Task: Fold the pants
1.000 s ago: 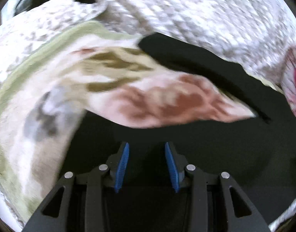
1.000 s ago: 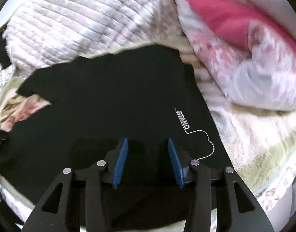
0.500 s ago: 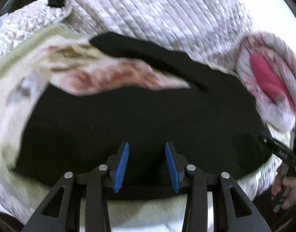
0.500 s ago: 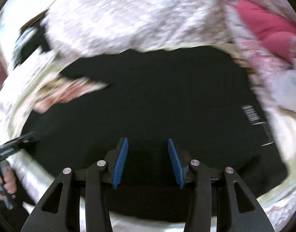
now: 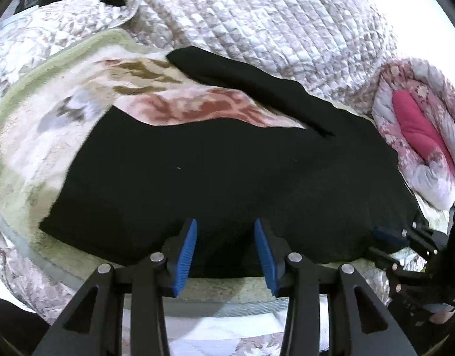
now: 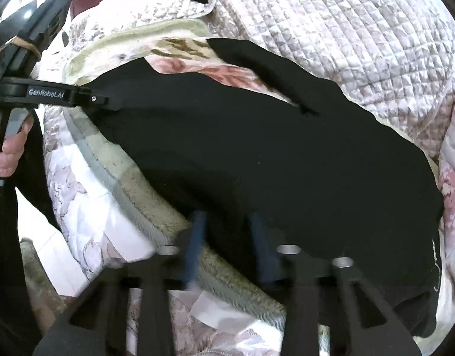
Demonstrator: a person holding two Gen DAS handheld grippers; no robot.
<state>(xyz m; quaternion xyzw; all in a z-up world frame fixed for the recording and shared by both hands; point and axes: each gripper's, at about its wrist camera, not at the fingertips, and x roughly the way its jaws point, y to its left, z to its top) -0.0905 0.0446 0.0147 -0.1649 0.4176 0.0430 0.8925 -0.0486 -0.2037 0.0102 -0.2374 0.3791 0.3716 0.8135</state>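
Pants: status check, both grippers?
Left gripper open, over near hem. Right gripper closing, pads astride the edge, grip unclear. Black pants flat on floral blanket. Nothing blocking.

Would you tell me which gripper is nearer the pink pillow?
Right. The right gripper, jaws just closing around the pants edge, sits beside the pillow; the left gripper is at the hem's middle, farther off.

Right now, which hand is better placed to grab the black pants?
Probably right: the right hand-held gripper has just been closing with the pants edge between its jaws, while the left hand-held gripper is open above the edge.
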